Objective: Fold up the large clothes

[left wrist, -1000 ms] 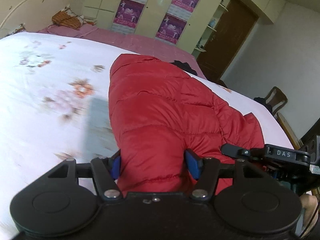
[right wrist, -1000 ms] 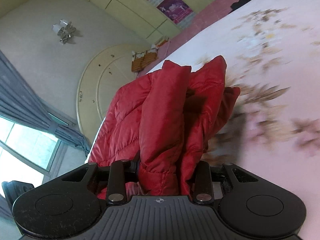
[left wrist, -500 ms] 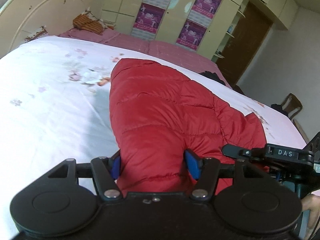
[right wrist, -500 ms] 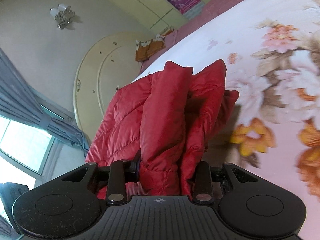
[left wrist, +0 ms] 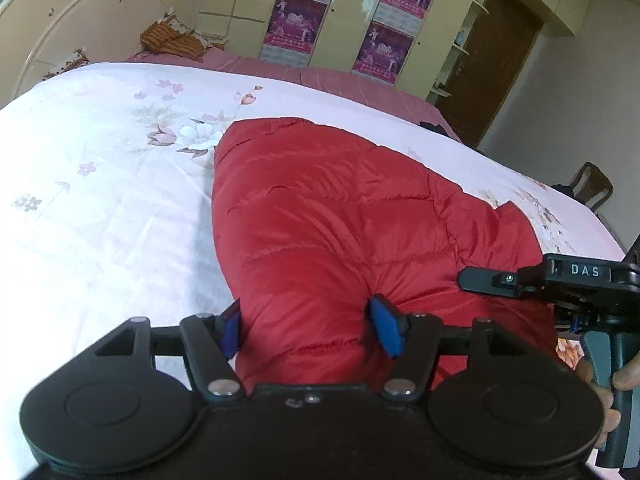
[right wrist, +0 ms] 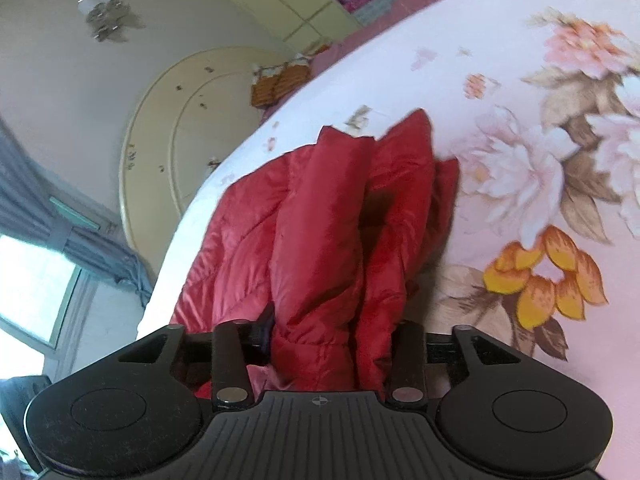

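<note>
Tongs, two. Your left tongs (left wrist: 310, 326) are clamped on a thick puffed roll of the red jacket (left wrist: 340, 216), blue pads (left wrist: 386, 330) pressed into it from either side. Your right tongs (right wrist: 334, 340) are clamped on a bunched handful of several layers of the same jacket (right wrist: 320, 216); the pads are mostly buried in the cloth.

Jacket, one, red, quilted. It lies straight ahead of both tongs on the bed (left wrist: 100, 208), its near edge gathered in the two grips, the rest spread away from the left tongs and piled in upright pleats ahead of the right tongs.

Progress, as a judgement: you look partway through. The jacket appears already doubled over itself into a narrower bundle, with a loose flap to the right of the left tongs, beneath the right tool's black body. What seems left: lay the held edge down, flatten the pleats, make a last fold and let go. How many folds are done cannot be told.

Other items counted:
- Bed, one, with floral cover.
- Posters (left wrist: 296, 24), four showing on the wardrobe doors beyond the left tongs.
- Brown door (left wrist: 492, 68), one, far right of the left tongs.
- Chair (left wrist: 594, 190), one, at right beyond the bed.
- Window (right wrist: 28, 292) with curtain, one, left of the right tongs.
</note>
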Motion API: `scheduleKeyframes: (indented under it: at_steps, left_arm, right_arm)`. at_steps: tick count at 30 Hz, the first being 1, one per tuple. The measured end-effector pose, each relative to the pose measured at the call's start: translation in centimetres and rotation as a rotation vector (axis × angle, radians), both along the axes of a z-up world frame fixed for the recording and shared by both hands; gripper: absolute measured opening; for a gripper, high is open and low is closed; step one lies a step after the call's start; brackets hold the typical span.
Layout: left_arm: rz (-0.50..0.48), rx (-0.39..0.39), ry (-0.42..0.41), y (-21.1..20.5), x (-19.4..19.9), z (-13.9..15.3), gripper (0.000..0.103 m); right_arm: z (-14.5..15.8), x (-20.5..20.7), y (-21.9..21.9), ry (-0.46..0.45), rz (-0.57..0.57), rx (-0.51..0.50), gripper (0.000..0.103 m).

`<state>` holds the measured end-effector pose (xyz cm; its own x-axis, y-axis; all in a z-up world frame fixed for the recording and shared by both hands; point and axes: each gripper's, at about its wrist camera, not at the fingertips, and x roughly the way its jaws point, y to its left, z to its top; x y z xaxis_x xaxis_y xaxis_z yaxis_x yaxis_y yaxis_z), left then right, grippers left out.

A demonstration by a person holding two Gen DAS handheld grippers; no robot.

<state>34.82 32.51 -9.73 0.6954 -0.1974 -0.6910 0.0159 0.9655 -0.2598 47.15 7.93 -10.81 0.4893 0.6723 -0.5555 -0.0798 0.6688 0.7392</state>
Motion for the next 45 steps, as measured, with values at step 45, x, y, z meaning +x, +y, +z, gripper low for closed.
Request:
scheduleKeyframes:
  at_steps: [45]
  left_arm:
    - [-0.072, 0.199, -0.023, -1.1, -6.1, -1.2, 0.070]
  right_arm:
    - [0.9, -11.2, 2.3, -0.075, 0.083, -0.431, 0.046]
